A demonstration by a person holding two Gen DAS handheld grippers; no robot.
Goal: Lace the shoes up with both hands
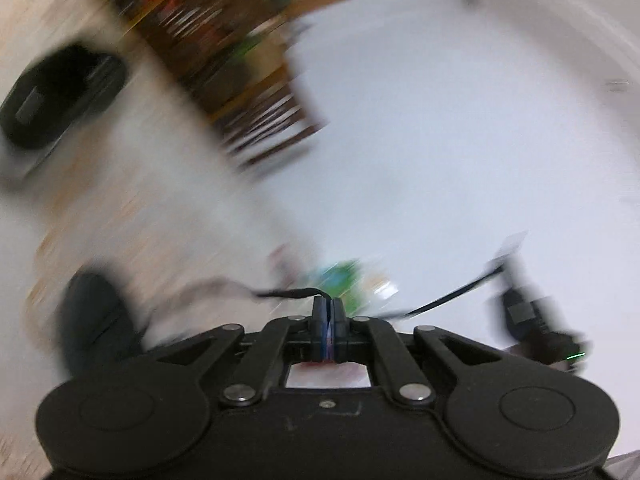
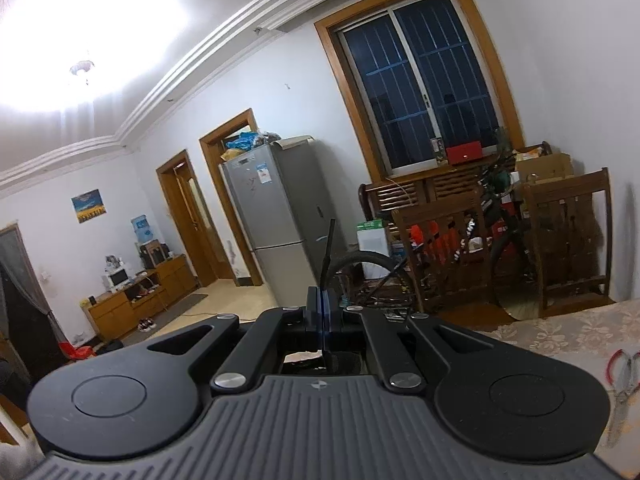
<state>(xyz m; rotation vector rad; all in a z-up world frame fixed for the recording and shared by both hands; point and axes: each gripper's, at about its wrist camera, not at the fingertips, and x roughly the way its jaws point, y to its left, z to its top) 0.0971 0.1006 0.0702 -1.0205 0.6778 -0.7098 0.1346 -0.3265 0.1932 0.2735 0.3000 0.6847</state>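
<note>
Left wrist view: heavily blurred. Left gripper (image 1: 329, 312) pinches a black lace (image 1: 292, 293) at lower centre; a hard tug could slip it.

Right wrist view: right gripper (image 2: 322, 312) pinches a lace end (image 2: 328, 252) sticking upward at centre. Shoe unseen; blind threading risks missing eyelets.

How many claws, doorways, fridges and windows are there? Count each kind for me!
Claws: 2, left claw and right claw
Doorways: 2, near doorway and far doorway
Fridge: 1
Window: 1
Total: 6
</note>
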